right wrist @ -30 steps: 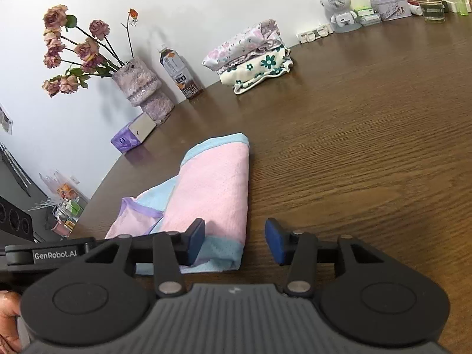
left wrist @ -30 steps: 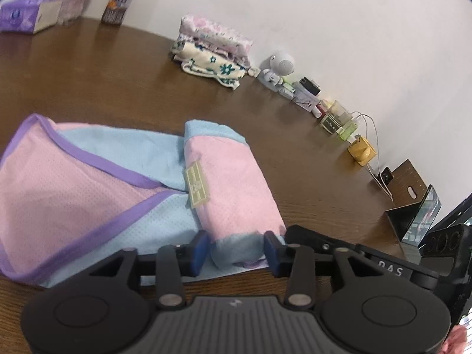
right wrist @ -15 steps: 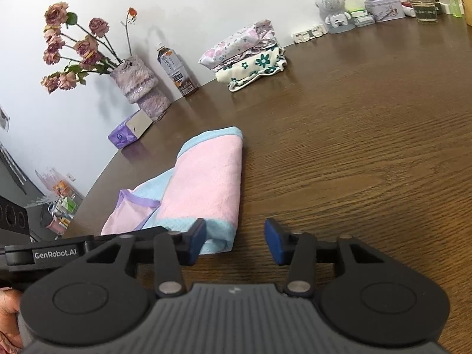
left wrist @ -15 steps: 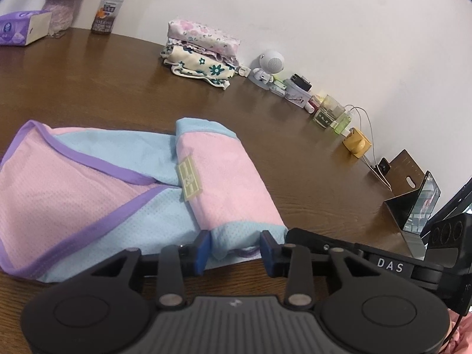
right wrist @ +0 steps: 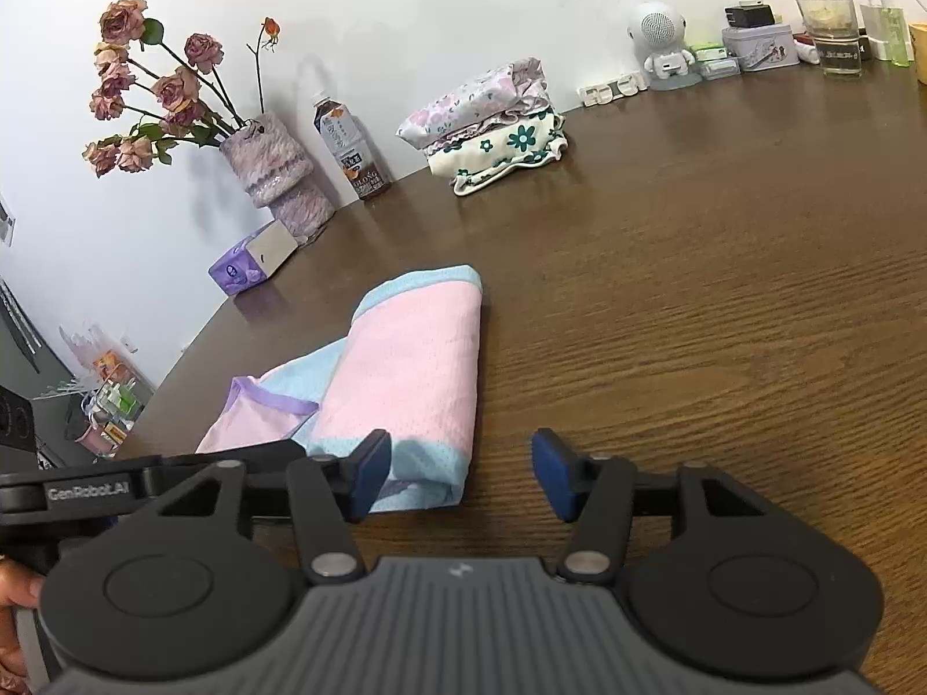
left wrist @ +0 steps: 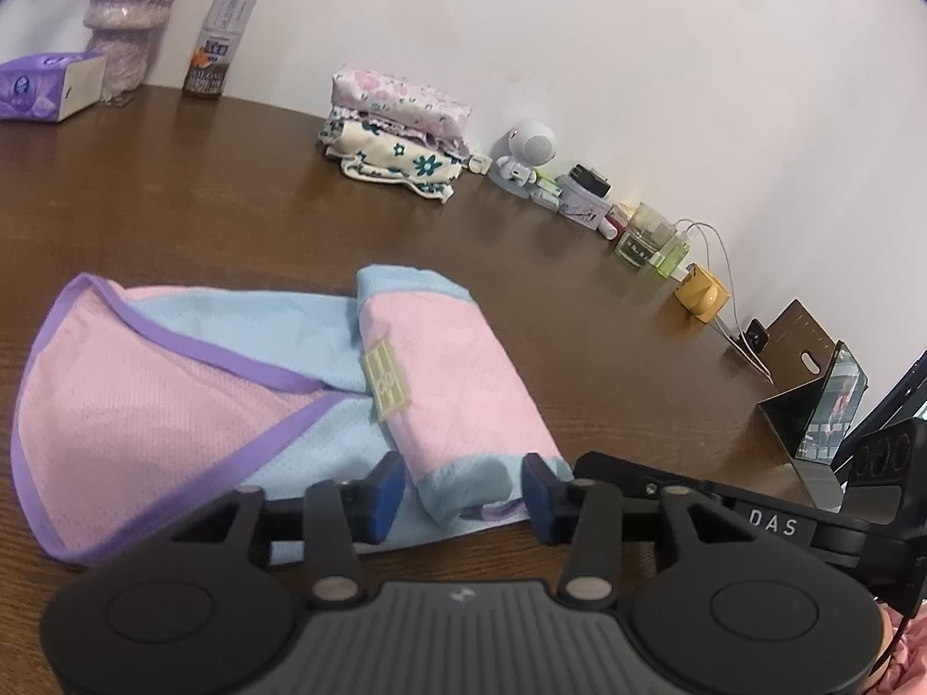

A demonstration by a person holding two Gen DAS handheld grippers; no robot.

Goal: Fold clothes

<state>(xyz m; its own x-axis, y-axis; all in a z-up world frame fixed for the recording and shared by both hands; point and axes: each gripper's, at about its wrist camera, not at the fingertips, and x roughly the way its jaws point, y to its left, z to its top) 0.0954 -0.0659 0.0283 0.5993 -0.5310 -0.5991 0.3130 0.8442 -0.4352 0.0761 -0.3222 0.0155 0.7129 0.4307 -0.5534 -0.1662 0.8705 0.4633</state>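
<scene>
lying half-folded: soft mesh garment (left wrist: 452,382), woodgrain table (right wrist: 695,301).

Both grippers are matte black: ribbed grey housing behind the fingers (left wrist: 385,489), round caps either side, silver pivot screws, blue pads (right wrist: 553,472).

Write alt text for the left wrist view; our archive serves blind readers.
Open left tongs straddle the near blue hem of a half-folded pink, blue and purple garment on a brown wooden table. Along the white wall behind stand a stack of folded floral clothes, a drink bottle and a purple tissue box.
</scene>
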